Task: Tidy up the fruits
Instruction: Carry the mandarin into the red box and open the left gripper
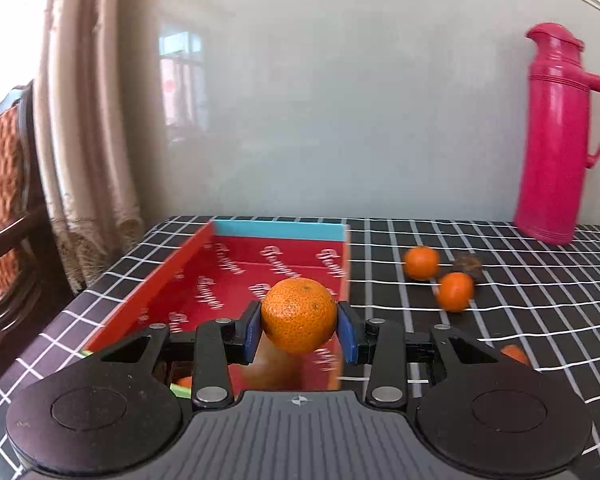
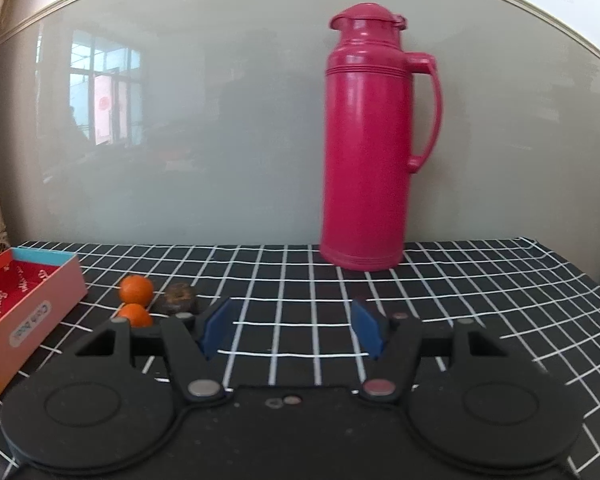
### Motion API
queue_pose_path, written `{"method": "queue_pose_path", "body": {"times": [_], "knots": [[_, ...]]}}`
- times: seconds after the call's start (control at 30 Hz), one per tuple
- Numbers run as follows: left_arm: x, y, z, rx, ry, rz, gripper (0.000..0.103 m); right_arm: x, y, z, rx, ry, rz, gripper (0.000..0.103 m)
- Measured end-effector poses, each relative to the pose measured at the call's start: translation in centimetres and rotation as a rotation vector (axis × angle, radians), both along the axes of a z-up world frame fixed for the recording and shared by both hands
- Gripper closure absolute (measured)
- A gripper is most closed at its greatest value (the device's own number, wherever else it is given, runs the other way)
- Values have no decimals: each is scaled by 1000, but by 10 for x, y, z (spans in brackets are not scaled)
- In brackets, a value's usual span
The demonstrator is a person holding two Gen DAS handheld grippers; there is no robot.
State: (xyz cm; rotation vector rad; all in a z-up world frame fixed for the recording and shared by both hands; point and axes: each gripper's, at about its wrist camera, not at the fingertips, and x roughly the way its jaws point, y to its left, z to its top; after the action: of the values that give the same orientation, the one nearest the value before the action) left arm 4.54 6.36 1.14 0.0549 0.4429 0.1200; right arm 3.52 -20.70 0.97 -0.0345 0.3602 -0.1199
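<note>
My left gripper [image 1: 299,326] is shut on an orange tangerine [image 1: 299,314] and holds it above the near end of a red open box [image 1: 236,268] with a blue far wall. Two more tangerines [image 1: 421,263] [image 1: 455,291] lie on the cloth to the right of the box, beside a dark brown fruit [image 1: 469,265]. Another orange piece [image 1: 514,354] shows at the right behind the gripper. My right gripper [image 2: 292,330] is open and empty above the cloth. In its view the two tangerines [image 2: 136,289] [image 2: 135,315], the brown fruit [image 2: 178,299] and the box [image 2: 28,300] are at the left.
A tall pink thermos jug [image 1: 556,136] stands at the back against the grey wall; it also shows in the right wrist view [image 2: 370,140]. A black cloth with a white grid [image 2: 460,280] covers the table. A chair [image 1: 4,208] and curtain [image 1: 84,120] are at the left.
</note>
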Motion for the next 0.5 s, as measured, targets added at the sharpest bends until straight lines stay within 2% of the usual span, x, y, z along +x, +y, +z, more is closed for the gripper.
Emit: {"method": "queue_pose_path", "body": {"times": [0.23, 0.4, 0.47, 0.5], "knots": [[0, 34, -3, -4, -4, 76, 64, 7, 23, -5, -16, 14, 43, 39], [4, 45, -7, -16, 14, 96, 63, 9, 35, -8, -43, 20, 58, 38], [4, 47, -6, -23, 4, 105, 56, 10, 35, -9, -44, 25, 57, 38], [3, 47, -6, -31, -10, 104, 39, 9, 35, -9, -46, 24, 58, 38]]}}
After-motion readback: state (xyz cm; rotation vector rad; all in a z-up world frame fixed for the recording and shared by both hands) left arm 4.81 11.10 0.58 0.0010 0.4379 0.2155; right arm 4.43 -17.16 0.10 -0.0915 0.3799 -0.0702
